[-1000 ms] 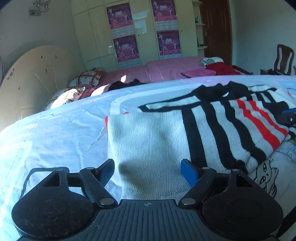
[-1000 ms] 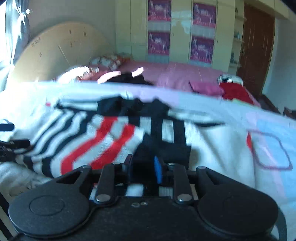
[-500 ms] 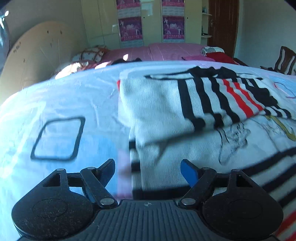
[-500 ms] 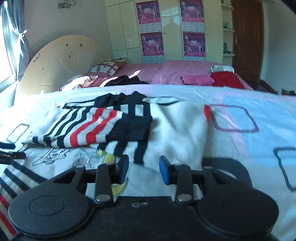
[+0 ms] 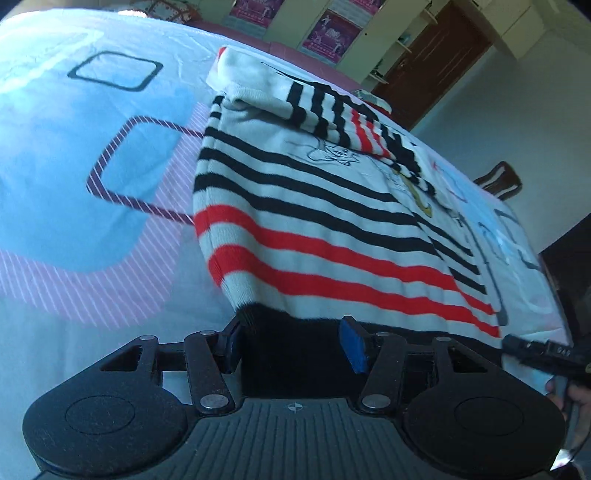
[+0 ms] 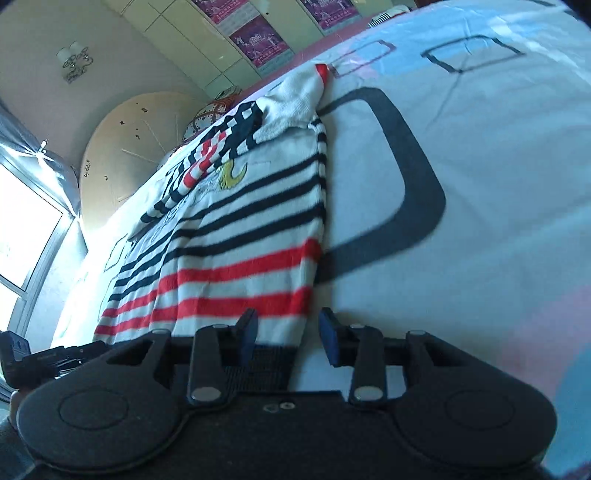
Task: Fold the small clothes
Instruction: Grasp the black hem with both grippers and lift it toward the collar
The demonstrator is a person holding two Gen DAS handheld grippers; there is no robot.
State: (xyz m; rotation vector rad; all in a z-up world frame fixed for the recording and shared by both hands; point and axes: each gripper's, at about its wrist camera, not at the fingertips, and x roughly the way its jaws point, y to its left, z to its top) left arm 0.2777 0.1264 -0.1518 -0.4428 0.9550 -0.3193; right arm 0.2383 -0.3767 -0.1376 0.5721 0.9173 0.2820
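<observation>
A small knitted sweater [image 5: 314,206], white with black and red stripes, lies flat on the bedsheet [image 5: 74,184], both sleeves folded across its chest. My left gripper [image 5: 293,345] is at its lower left corner. The black hem [image 5: 295,332] lies between the jaws, which are closing, and the blue pads stand apart from it. In the right wrist view the sweater [image 6: 240,229] runs away from my right gripper [image 6: 288,336]. That gripper is open at the lower right corner, with the hem's end between its fingers.
The patterned sheet [image 6: 461,184] spreads on both sides of the sweater. The other gripper [image 5: 535,354] and a hand [image 5: 576,398] show at the right edge of the left view. Behind are a wardrobe with posters [image 6: 258,33], a round wooden board [image 6: 140,140], a door [image 5: 428,62] and a chair [image 5: 498,181].
Both grippers have drawn back from the folded sleeves to the sweater's bottom hem, rolling as they went. The right gripper let go of the dark sleeve end. The left jaws have narrowed.
</observation>
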